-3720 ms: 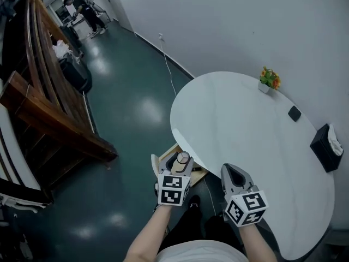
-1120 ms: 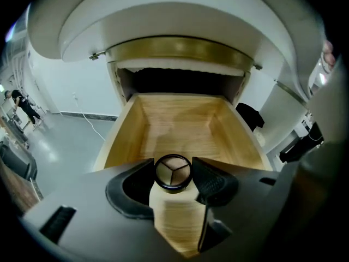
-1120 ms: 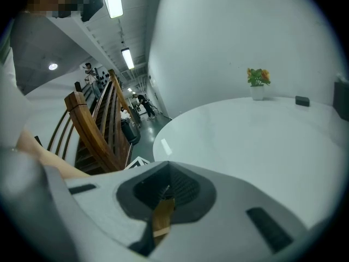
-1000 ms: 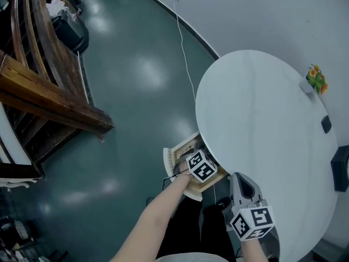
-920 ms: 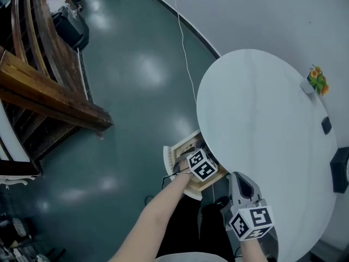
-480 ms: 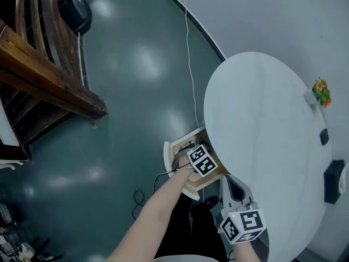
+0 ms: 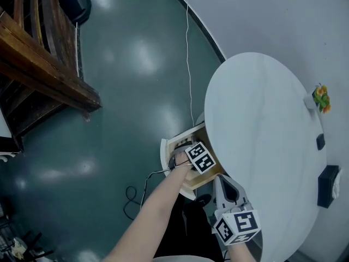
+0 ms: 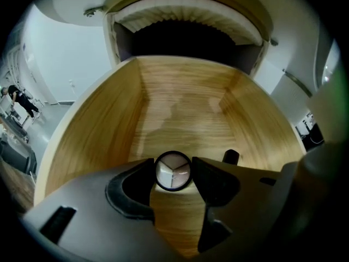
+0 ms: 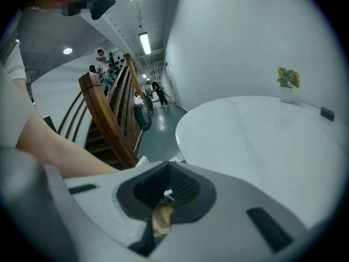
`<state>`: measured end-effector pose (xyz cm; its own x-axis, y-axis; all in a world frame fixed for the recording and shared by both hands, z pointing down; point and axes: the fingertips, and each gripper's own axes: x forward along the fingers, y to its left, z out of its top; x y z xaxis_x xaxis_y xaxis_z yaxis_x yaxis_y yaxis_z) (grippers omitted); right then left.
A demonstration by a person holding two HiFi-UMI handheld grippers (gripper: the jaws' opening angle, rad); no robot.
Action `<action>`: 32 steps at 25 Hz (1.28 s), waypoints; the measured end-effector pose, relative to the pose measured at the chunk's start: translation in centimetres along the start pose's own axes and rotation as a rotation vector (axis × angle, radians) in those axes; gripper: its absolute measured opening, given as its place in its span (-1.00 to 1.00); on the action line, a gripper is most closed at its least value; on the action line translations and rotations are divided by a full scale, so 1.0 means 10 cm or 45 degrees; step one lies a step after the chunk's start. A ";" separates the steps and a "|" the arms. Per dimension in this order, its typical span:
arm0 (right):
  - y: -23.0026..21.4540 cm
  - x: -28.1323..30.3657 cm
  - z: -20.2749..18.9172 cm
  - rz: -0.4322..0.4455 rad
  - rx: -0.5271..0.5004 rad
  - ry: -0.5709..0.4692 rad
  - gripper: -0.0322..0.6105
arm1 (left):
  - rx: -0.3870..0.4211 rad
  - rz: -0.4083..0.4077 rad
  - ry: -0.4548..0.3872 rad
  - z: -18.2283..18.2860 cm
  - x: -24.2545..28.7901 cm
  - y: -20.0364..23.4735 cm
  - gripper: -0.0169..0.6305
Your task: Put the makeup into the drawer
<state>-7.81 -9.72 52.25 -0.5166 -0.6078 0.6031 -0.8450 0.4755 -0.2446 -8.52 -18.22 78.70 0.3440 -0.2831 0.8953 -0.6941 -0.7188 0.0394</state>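
The makeup (image 8: 173,171) is a small round compact with a pale lid in a black rim. My left gripper (image 8: 173,174) is shut on it, one pad on each side, low over the wooden floor of the open drawer (image 8: 180,102). In the head view the left gripper's marker cube (image 7: 200,157) sits inside the drawer (image 7: 170,146), which juts out from under the round white table (image 7: 262,119); the compact is hidden there. My right gripper (image 7: 221,181) hovers by the table's near edge, its jaws (image 9: 169,167) together and holding nothing.
On the table's far side stand a small potted plant (image 7: 320,98), a small black item (image 7: 320,141) and a black box (image 7: 328,185). A cable (image 7: 188,64) trails over the green floor. Dark wooden framework (image 7: 43,59) fills the upper left.
The left gripper has gone from above the drawer's rim down into the drawer with the compact. The right gripper has drifted a little left along the table edge.
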 end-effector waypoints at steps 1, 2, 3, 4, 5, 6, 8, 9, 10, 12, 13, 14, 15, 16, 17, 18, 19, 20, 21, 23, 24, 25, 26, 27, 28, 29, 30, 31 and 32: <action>0.00 0.00 0.00 0.002 -0.001 0.002 -0.89 | 0.001 0.000 0.004 -0.01 0.00 0.00 -0.26; 0.00 0.00 0.00 0.004 -0.003 0.004 -0.89 | 0.000 -0.001 0.007 -0.01 0.01 0.00 -0.26; 0.00 0.00 0.01 0.006 -0.005 0.006 -0.89 | -0.003 -0.002 0.011 -0.01 0.01 0.00 -0.26; 0.00 0.00 0.01 0.008 -0.006 0.008 -0.89 | -0.008 -0.001 0.016 -0.01 0.02 0.00 -0.26; -0.01 0.00 0.00 0.010 -0.008 0.011 -0.89 | -0.013 -0.002 0.021 -0.02 0.03 0.00 -0.25; -0.01 0.00 0.00 0.012 -0.009 0.014 -0.89 | -0.021 -0.005 0.026 -0.02 0.03 0.01 -0.25; -0.01 0.00 -0.02 0.014 -0.013 0.018 -0.89 | -0.046 -0.022 0.036 -0.03 0.04 0.00 -0.22; -0.01 -0.01 -0.03 0.015 -0.017 0.020 -0.89 | -0.064 -0.033 0.038 -0.04 0.04 0.00 -0.21; -0.01 -0.01 -0.04 0.016 -0.020 0.022 -0.89 | -0.085 -0.042 0.036 -0.04 0.03 0.01 -0.18; -0.03 -0.02 -0.06 0.016 -0.018 0.029 -0.89 | -0.125 -0.054 0.023 -0.02 0.02 0.03 -0.15; -0.04 -0.02 -0.08 0.016 -0.016 0.032 -0.89 | -0.142 -0.055 0.015 0.00 0.00 0.05 -0.15; -0.04 -0.02 -0.09 0.016 -0.015 0.034 -0.89 | -0.156 -0.055 0.007 0.01 -0.01 0.06 -0.14; -0.04 -0.02 -0.10 0.018 -0.015 0.036 -0.89 | -0.166 -0.055 0.000 0.02 -0.03 0.06 -0.15; -0.04 -0.02 -0.10 0.020 -0.017 0.037 -0.89 | -0.174 -0.055 -0.008 0.02 -0.06 0.06 -0.15; -0.03 -0.02 -0.10 0.022 -0.017 0.036 -0.89 | -0.182 -0.054 -0.018 0.04 -0.09 0.06 -0.15; -0.03 -0.02 -0.10 0.024 -0.016 0.034 -0.89 | -0.187 -0.054 -0.030 0.06 -0.12 0.06 -0.15; -0.02 -0.03 -0.10 0.027 -0.015 0.032 -0.89 | -0.190 -0.053 -0.045 0.09 -0.16 0.05 -0.15; -0.01 -0.03 -0.09 0.029 -0.016 0.031 -0.89 | -0.191 -0.052 -0.060 0.11 -0.21 0.04 -0.15; 0.01 -0.04 -0.09 0.033 -0.017 0.031 -0.89 | -0.194 -0.050 -0.074 0.14 -0.25 0.03 -0.15; 0.04 -0.04 -0.09 0.041 -0.022 0.029 -0.89 | -0.214 -0.043 -0.103 0.18 -0.36 0.03 -0.15; 0.06 -0.04 -0.09 0.044 -0.024 0.028 -0.89 | -0.230 -0.038 -0.119 0.21 -0.41 0.03 -0.18; 0.07 -0.05 -0.09 0.046 -0.024 0.026 -0.89 | -0.246 -0.032 -0.136 0.23 -0.46 0.04 -0.21; 0.07 -0.06 -0.08 0.048 -0.023 0.023 -0.89 | -0.259 -0.027 -0.152 0.27 -0.51 0.04 -0.21; 0.08 -0.06 -0.07 0.049 -0.020 0.018 -0.89 | -0.266 -0.020 -0.168 0.30 -0.56 0.04 -0.22; 0.08 -0.07 -0.05 0.051 -0.017 0.011 -0.89 | -0.266 -0.011 -0.184 0.32 -0.61 0.05 -0.23; 0.09 -0.08 -0.04 0.053 -0.014 0.004 -0.89 | -0.261 0.000 -0.198 0.35 -0.66 0.05 -0.23; 0.10 -0.09 -0.03 0.055 -0.012 -0.003 -0.89 | -0.251 0.011 -0.209 0.37 -0.71 0.05 -0.23; 0.10 -0.10 -0.01 0.057 -0.011 -0.009 -0.89 | -0.240 0.020 -0.216 0.38 -0.75 0.05 -0.24; 0.10 -0.11 0.00 0.058 -0.011 -0.015 -0.89 | -0.230 0.026 -0.224 0.39 -0.80 0.04 -0.24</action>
<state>-8.10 -8.53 51.33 -0.5559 -0.5929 0.5826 -0.8195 0.5083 -0.2647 -9.09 -18.74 69.82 0.4224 -0.4143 0.8061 -0.7984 -0.5911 0.1146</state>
